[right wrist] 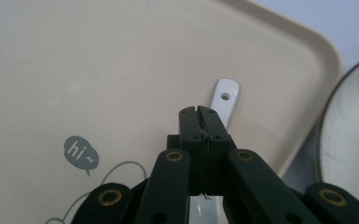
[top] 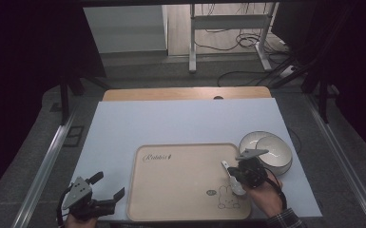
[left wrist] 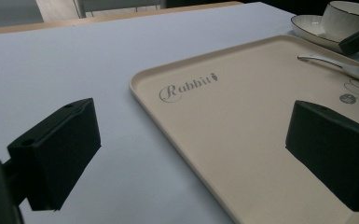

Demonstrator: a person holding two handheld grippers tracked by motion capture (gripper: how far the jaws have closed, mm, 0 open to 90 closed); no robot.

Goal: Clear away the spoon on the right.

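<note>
- Right gripper (top: 240, 176): held in the person's right hand over the right half of the tray. In the right gripper view its jaws are pressed together (right wrist: 199, 122), with the spoon's handle passing beneath them; whether they pinch the spoon or merely sit above it cannot be told from that view.
- Spoon (top: 232, 179): white ceramic, lying on the tray near its right edge. Its handle end, with a small hole (right wrist: 225, 95), points away from the person, past the jaw tips; the bowl end lies toward the person, beside the printed rabbit.
- Left gripper (top: 105, 189): held at the near left corner of the bench, just left of the tray. Jaws spread wide with nothing between them; in the left gripper view the two black pads (left wrist: 60, 149) frame the tray's left rim.
- Tray (top: 180, 175): cream, rectangular with rounded corners, lying flat on the bench; lettering "Rabbit" at the far left, a rabbit drawing with a "hi~" bubble (right wrist: 80, 153) at the near right.
- Bowl (top: 273, 148): white with a dark rim, standing on a plate (top: 251, 138) just off the tray's far right corner.
- Bench (top: 180, 121): pale blue-grey top.
</note>
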